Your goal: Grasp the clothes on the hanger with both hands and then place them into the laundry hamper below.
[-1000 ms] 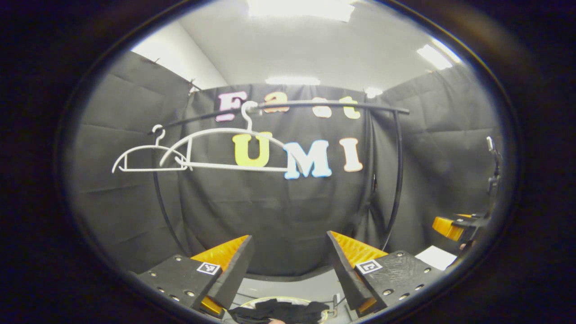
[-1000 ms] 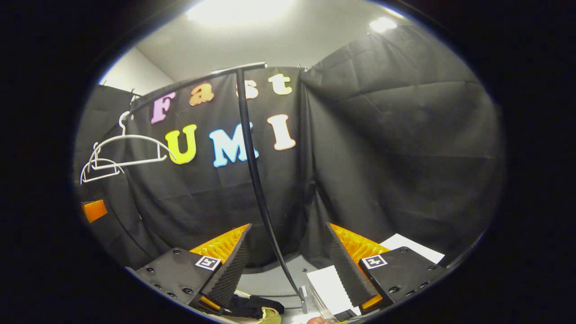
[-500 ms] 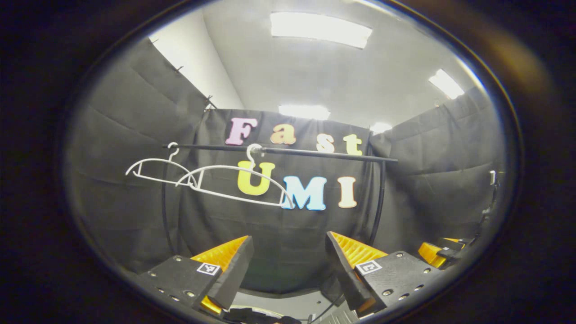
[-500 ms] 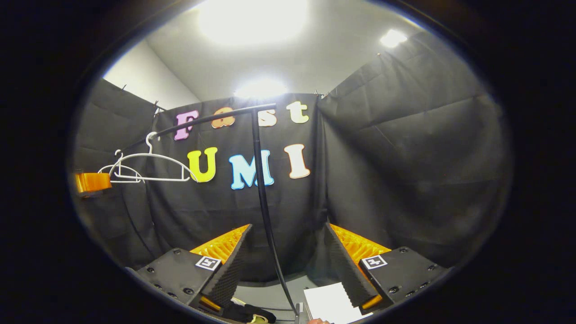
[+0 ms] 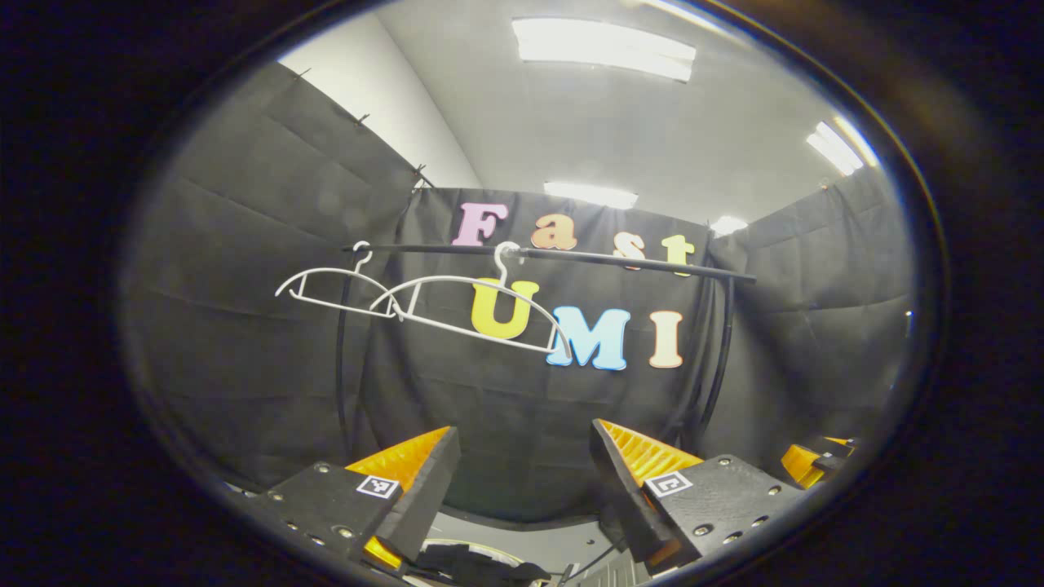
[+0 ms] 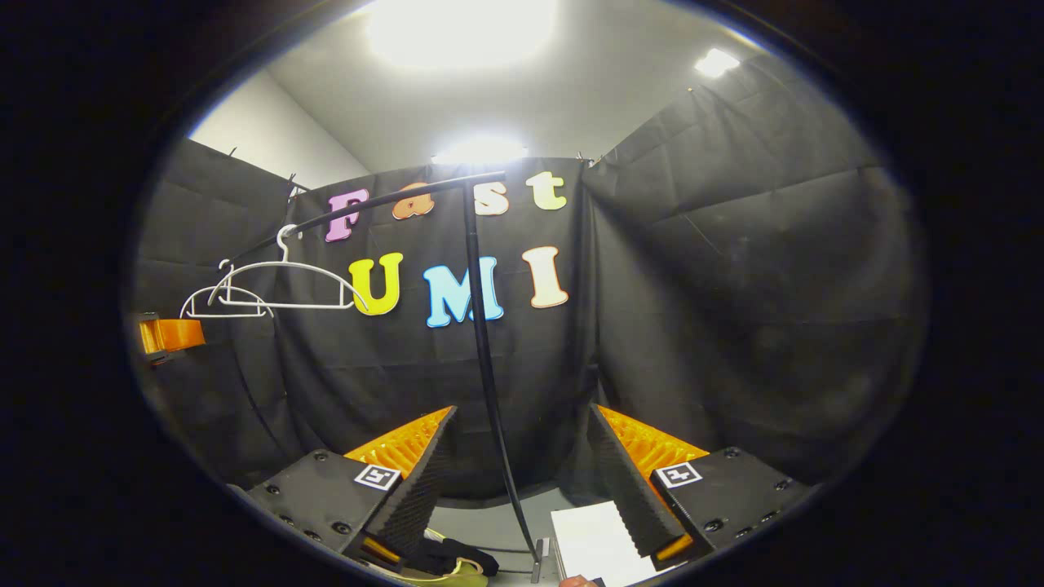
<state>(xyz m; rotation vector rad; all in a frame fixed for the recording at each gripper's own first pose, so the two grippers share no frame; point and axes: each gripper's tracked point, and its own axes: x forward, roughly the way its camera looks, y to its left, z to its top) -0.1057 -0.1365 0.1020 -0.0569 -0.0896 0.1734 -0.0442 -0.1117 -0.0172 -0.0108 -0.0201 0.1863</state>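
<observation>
Both grippers point level at the booth wall, jaws apart and empty: left gripper (image 5: 522,489), right gripper (image 6: 519,481). Below them dark clothes (image 5: 477,564) lie in the laundry hamper (image 6: 440,575). Farther off, two bare white hangers (image 5: 469,308) hang on the black rail (image 5: 571,256).

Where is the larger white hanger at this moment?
In the left gripper view, the larger white hanger hangs bare from the black rail, tilted, just right of the smaller hanger.
</observation>
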